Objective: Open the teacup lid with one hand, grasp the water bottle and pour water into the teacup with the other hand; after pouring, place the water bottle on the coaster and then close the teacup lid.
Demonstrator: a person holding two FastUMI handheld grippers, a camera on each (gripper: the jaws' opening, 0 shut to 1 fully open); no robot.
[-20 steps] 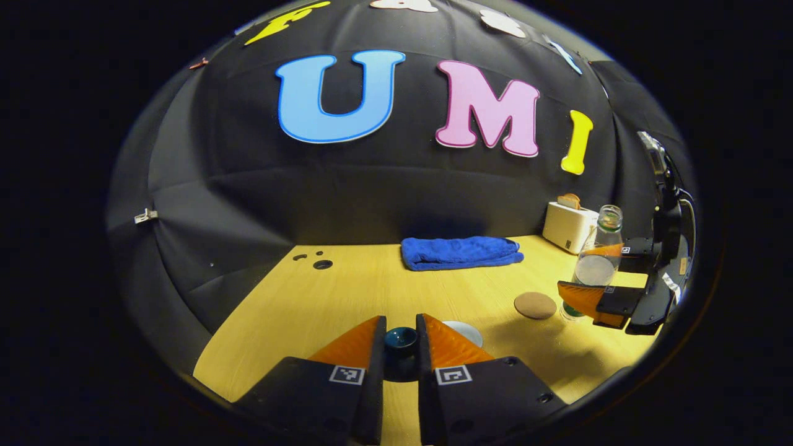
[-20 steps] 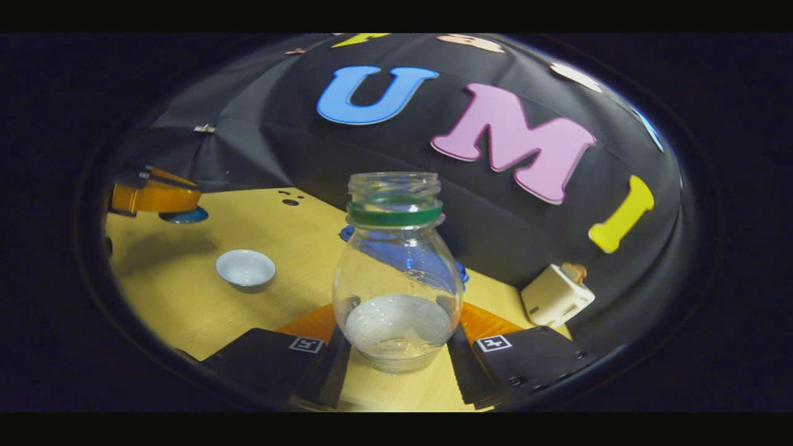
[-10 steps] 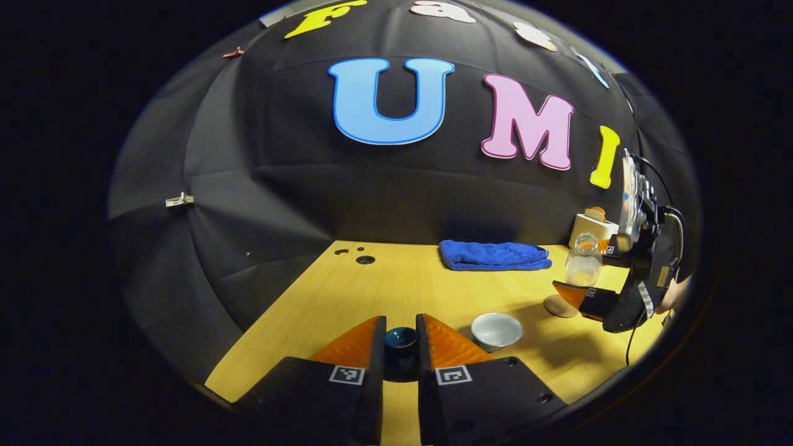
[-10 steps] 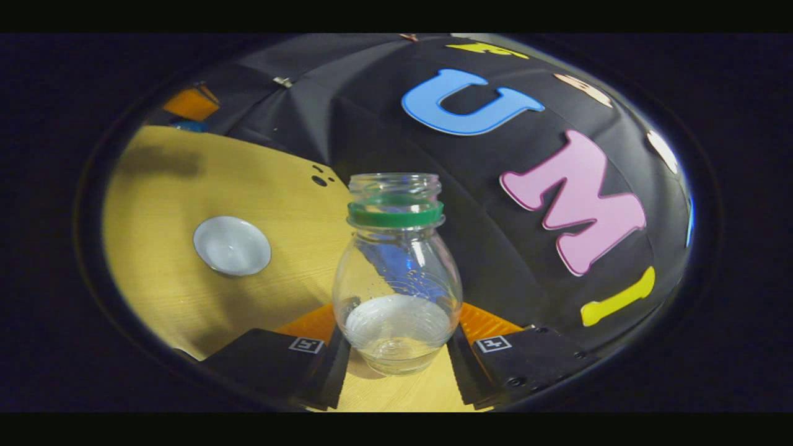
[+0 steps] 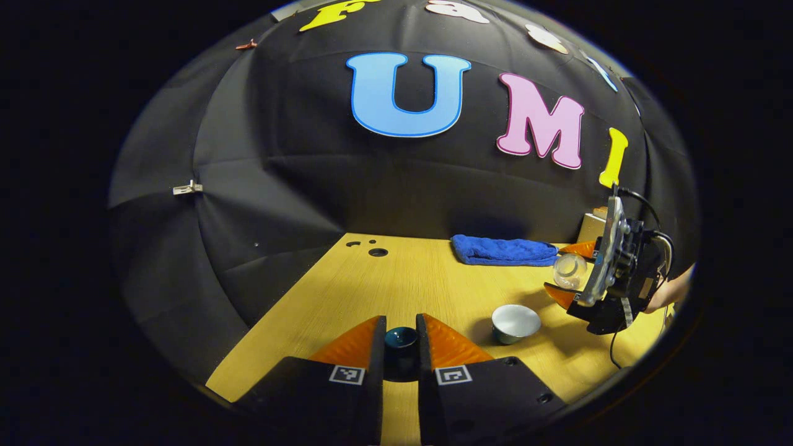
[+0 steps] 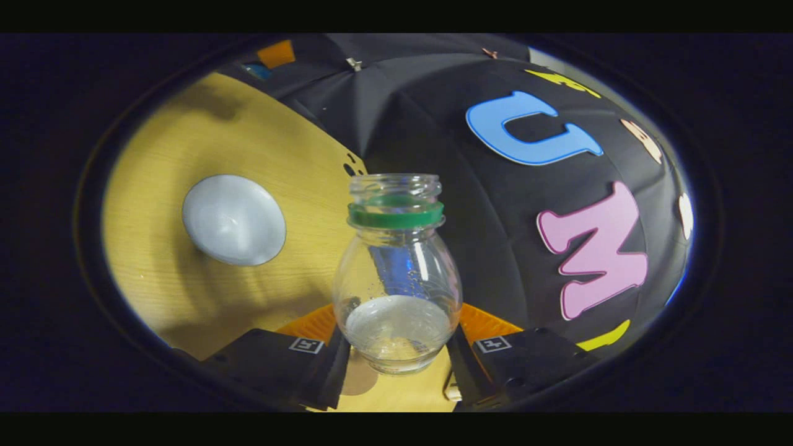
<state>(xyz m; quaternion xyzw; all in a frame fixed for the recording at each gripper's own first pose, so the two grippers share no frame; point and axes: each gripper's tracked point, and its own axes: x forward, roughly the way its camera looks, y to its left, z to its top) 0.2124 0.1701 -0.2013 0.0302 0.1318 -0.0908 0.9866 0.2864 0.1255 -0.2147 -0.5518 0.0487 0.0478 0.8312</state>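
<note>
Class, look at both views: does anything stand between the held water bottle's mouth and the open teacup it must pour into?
Nothing visible does. The water bottle is tilting toward the teacup, whose lid the left gripper holds aside; only bare table lies between.

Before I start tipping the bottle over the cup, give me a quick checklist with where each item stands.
1. Lid off the teacup: ok. The cup stands open, its pale inside visible.
2. Lid secured: ok. The left gripper holds it between both fingers, off to the side of the cup.
3. Grip on the water bottle: ok. The right gripper clamps its lower body on both sides.
4. Bottle mouth uncapped: ok. The neck above the green ring is open.
5. Water left to pour: ok. Some sits in the bottom of the bottle.
6. Mouth lined up over the cup: not ok. In the right gripper view the cup lies off to the side of the mouth.
</note>
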